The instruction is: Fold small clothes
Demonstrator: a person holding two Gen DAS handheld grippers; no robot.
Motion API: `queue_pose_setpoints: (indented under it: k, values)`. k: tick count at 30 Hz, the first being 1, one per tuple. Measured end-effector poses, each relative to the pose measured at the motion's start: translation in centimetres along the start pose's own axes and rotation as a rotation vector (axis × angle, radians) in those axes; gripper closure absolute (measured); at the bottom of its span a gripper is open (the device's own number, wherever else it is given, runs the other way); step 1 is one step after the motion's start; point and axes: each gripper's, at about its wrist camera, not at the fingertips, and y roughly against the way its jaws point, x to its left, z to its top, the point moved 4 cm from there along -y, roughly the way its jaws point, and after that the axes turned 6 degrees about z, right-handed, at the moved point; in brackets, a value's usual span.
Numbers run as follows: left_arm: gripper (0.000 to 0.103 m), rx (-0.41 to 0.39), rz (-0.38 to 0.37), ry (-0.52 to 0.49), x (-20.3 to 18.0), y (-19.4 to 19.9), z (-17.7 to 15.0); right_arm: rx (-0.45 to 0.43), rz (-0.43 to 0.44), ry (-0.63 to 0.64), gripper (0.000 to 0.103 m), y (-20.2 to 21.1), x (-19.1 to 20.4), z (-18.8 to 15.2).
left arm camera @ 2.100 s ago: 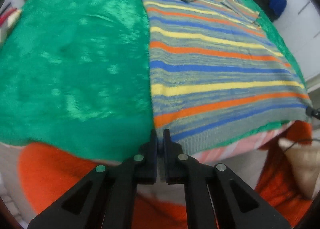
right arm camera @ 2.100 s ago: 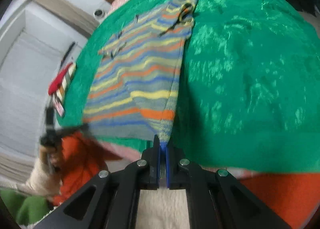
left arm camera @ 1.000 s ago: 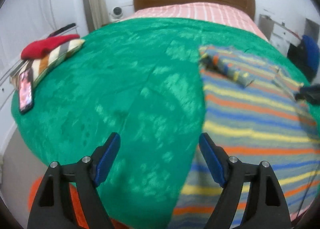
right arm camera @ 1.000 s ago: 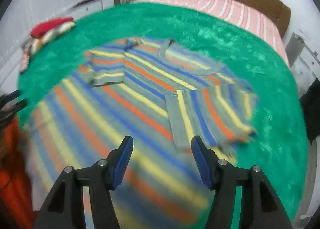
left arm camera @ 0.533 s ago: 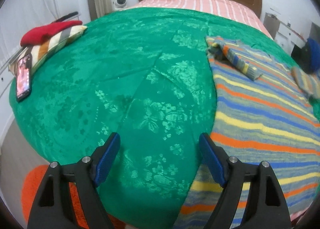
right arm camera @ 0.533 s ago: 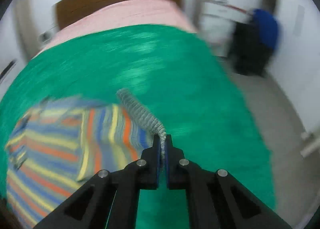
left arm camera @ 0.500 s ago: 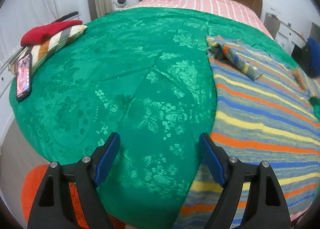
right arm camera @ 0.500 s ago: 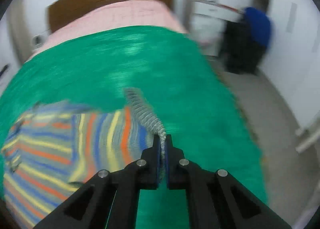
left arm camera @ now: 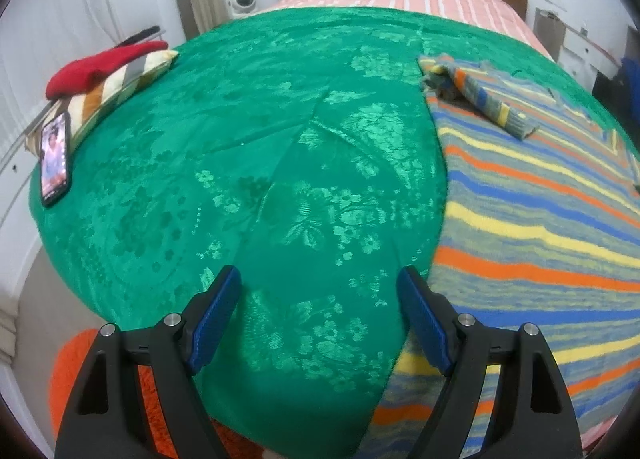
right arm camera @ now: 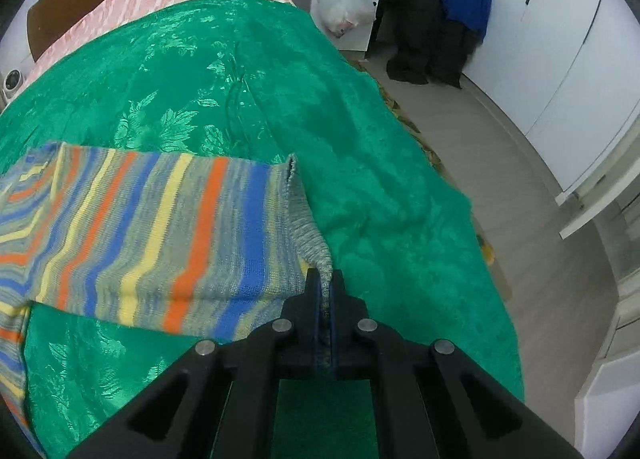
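Observation:
A striped sweater [left arm camera: 532, 219] in grey, blue, orange and yellow lies flat on the green bedspread [left arm camera: 280, 139], filling the right of the left wrist view. One sleeve [left arm camera: 484, 99] is folded across its far end. My left gripper [left arm camera: 320, 315] hangs open over bare bedspread just left of the sweater's edge, holding nothing. In the right wrist view my right gripper [right arm camera: 326, 291] is shut on the grey ribbed cuff [right arm camera: 308, 219] of the other sleeve [right arm camera: 160, 235], which stretches out to the left, lifted off the bedspread [right arm camera: 360, 139].
A phone [left arm camera: 54, 159] and a striped cushion with a red cloth [left arm camera: 104, 75] lie at the bedspread's left edge. The bed's right edge drops to a grey floor [right arm camera: 520, 179]. A chair with dark and blue clothes [right arm camera: 444, 19] and a white bag [right arm camera: 344, 7] stand beyond.
My right gripper closed on the sleeve's cuff and swung with it toward the bed's right edge, pulling the sleeve out. My left gripper stayed open in place.

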Motion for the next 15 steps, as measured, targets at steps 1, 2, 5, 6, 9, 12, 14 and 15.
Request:
queue_pose_setpoints:
  k: [1, 2, 5, 6, 9, 12, 14, 15]
  values:
    - [0.021, 0.002, -0.001, 0.0, 0.0, 0.0, 0.0, 0.002, 0.003, 0.002, 0.1, 0.2, -0.1, 0.1]
    - [0.021, 0.003, -0.002, 0.0, 0.0, -0.1, 0.0, 0.004, 0.01, 0.002, 0.1, 0.2, -0.3, 0.2]
    - [0.021, 0.005, -0.009, -0.002, -0.2, -0.1, 0.0, 0.017, 0.069, -0.047, 0.099, 0.5, -1.0, 0.6]
    - [0.021, 0.005, -0.012, -0.003, -0.2, -0.1, 0.0, 0.009, 0.085, -0.08, 0.099, 0.7, -1.6, 0.7]
    - [0.018, 0.005, -0.011, -0.003, -0.3, -0.2, 0.0, -0.016, 0.11, -0.191, 0.098, 1.7, -4.2, 0.6]
    - [0.013, 0.008, -0.019, 0.013, -0.2, -0.3, 0.1, -0.081, 0.14, -0.233, 0.091, 3.5, -5.2, 1.3]
    - [0.011, 0.016, -0.028, 0.024, -0.3, -0.5, 0.1, -0.106, 0.204, -0.202, 0.089, 4.1, -4.2, 1.8]
    - [0.01, 0.02, -0.029, 0.028, -0.3, -0.6, 0.1, -0.109, 0.251, -0.185, 0.086, 4.2, -3.4, 2.0]
